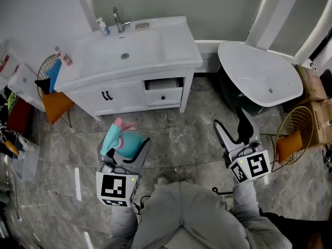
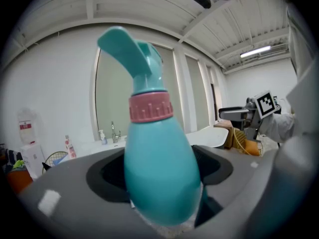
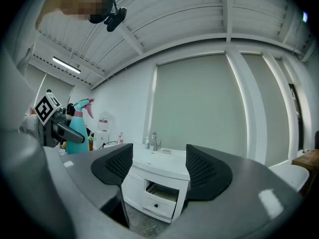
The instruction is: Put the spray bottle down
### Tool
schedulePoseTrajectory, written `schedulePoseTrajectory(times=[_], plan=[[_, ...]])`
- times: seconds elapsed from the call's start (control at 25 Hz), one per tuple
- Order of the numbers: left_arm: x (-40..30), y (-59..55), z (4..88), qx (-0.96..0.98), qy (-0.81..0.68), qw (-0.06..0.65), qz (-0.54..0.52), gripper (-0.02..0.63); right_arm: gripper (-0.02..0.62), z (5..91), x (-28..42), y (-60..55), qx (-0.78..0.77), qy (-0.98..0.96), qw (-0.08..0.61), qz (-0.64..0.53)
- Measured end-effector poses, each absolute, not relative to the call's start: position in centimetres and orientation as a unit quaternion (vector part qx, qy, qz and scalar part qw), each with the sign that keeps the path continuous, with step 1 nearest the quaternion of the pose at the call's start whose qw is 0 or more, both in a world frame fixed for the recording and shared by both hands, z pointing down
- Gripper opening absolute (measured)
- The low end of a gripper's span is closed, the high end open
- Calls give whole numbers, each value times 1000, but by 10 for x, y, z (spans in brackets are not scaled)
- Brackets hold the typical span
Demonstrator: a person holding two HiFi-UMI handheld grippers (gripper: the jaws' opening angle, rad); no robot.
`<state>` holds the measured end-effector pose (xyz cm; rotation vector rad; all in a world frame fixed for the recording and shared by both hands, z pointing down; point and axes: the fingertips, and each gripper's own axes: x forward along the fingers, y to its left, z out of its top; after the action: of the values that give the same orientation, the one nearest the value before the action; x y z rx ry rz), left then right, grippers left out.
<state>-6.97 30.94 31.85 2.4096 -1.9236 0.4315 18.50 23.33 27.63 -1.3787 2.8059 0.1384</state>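
I stand on a grey marbled tile floor [image 1: 181, 139] in a bathroom, looking steeply down. Ahead of me is a white vanity [image 1: 174, 43] with a basin set into its top, a faucet [image 1: 119, 21] at the back edge and a small soap bottle [image 1: 104, 27] beside the faucet. One small drawer [image 1: 163, 90] on the vanity's right side stands partly open. To the right of the vanity is a white freestanding bathtub [image 1: 259, 71]. A wire basket [image 1: 293, 134] with an orange cushion sits at the far right, and another wire basket [image 1: 49, 66] sits left of the vanity.

My left gripper [image 1: 127, 152] is clamped on the spray bottle [image 1: 124, 138], holding it in the air over the floor, short of the vanity. The bottle has a rounded teal body, a pink collar and a teal trigger head. The fat lower body sits between the two dark pads, one pressed to each side. The neck and head reach out past the fingertips, pointing toward the vanity.

My right gripper [image 3: 159, 171] is empty, its two ribbed pads spread apart. Only the vanity and floor show between them. It is raised to the right of the bottle, well apart from it.
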Motion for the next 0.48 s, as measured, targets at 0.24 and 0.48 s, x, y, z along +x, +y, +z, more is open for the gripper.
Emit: schedulePoseTrajectory(times=[0.24, 0.48], plan=[[-73, 310, 318, 775, -617, 15, 139, 434, 334, 276, 182, 234, -441, 897, 3, 45], [-77, 307, 315, 773, -620, 13, 136, 434, 334, 274, 176, 231, -436, 899, 4, 49]])
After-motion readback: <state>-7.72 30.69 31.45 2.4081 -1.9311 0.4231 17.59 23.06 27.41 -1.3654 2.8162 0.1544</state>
